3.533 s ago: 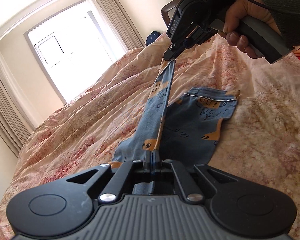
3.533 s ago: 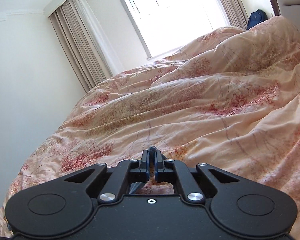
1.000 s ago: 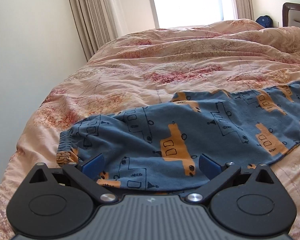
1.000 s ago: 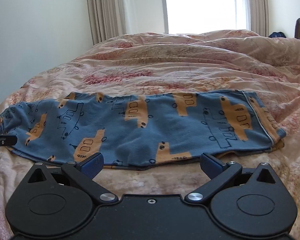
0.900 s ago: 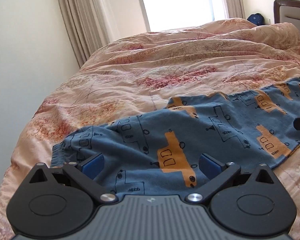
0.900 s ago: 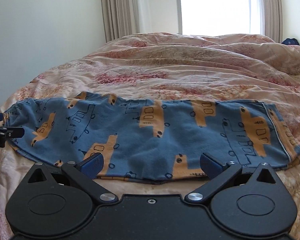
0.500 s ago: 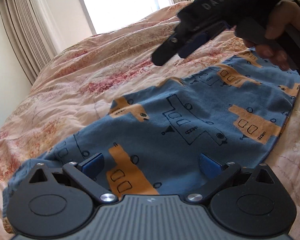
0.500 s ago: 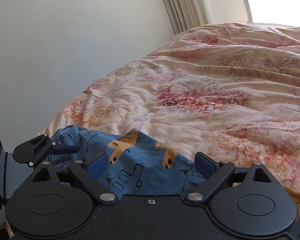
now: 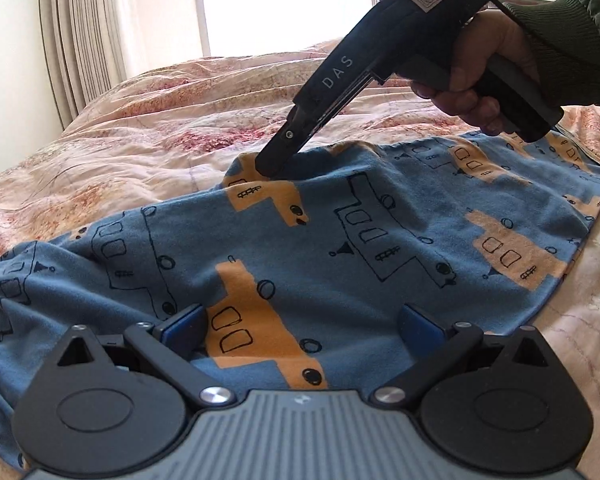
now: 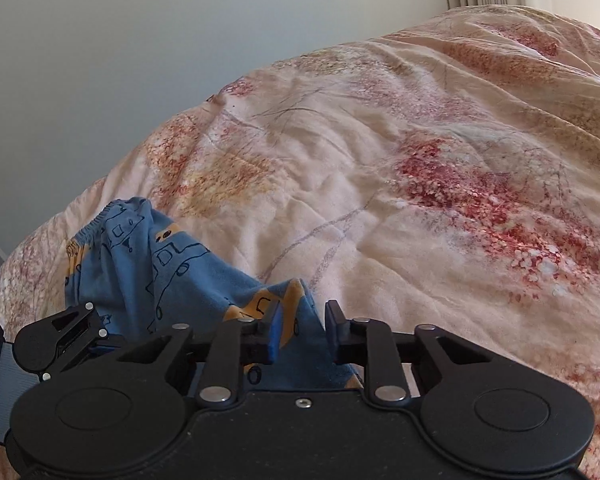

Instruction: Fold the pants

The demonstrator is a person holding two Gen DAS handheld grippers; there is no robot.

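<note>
Blue knit pants with orange vehicle print, spread flat across the floral duvet, elastic waistband toward 9 o'clock, leg hems toward 3 o'clock in the left wrist view. Judged light, soft and limp; likely to sag and bunch rather than hold a crease, so best taken at edges and mid-length fold points.

Right gripper angled down onto the far edge at mid-length, 12 o'clock of the garment; jaws closing, with a raised ridge of cloth between them, pads pinching it. Gripping hand in a dark green sleeve, wrapped round the handle at 2 o'clock.

Left gripper tilted down over the near edge at 6 o'clock, fingers spread wide, nothing grasped, cloth lying beneath and between.
</note>
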